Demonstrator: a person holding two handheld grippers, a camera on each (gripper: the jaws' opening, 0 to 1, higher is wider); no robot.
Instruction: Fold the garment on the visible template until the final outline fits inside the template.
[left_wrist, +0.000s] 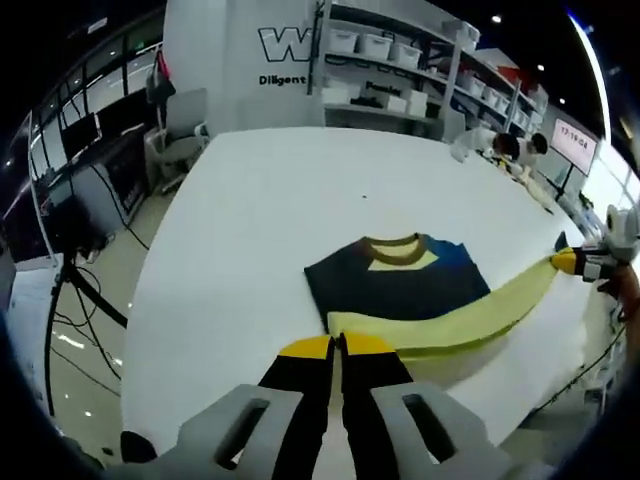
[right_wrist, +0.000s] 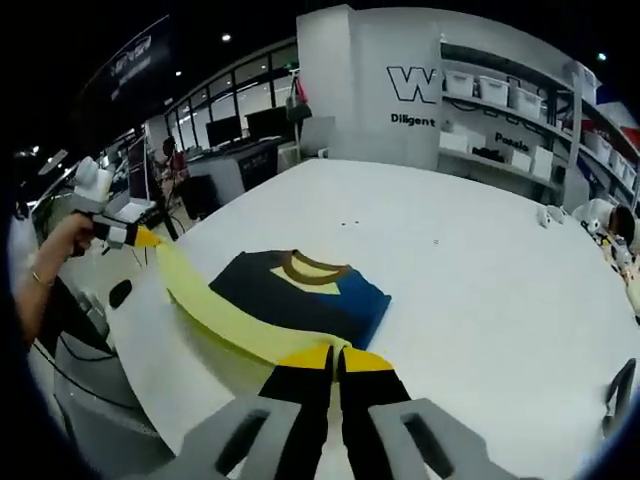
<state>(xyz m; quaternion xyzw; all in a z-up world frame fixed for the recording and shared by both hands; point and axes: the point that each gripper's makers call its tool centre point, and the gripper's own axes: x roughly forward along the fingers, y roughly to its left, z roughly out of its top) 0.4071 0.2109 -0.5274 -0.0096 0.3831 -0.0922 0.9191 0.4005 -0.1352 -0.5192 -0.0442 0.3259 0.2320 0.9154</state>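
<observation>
A dark navy shirt (left_wrist: 400, 285) with a brown collar, a blue panel and a yellow band lies partly folded on the white table (left_wrist: 260, 200). Its yellow band (left_wrist: 480, 315) is stretched taut between both grippers, lifted off the table. My left gripper (left_wrist: 338, 346) is shut on one end of the band. The right gripper (left_wrist: 572, 262) pinches the other end at the right of the left gripper view. In the right gripper view the shirt (right_wrist: 300, 290) lies ahead, my right gripper (right_wrist: 336, 357) is shut on the band, and the left gripper (right_wrist: 140, 237) holds the far end.
Shelves (left_wrist: 390, 60) with white bins stand behind the table, and an office chair (left_wrist: 180, 135) is at its far left corner. A tripod (left_wrist: 80, 280) with cables is on the floor on the left. A person's hand (right_wrist: 55, 250) grips the left gripper.
</observation>
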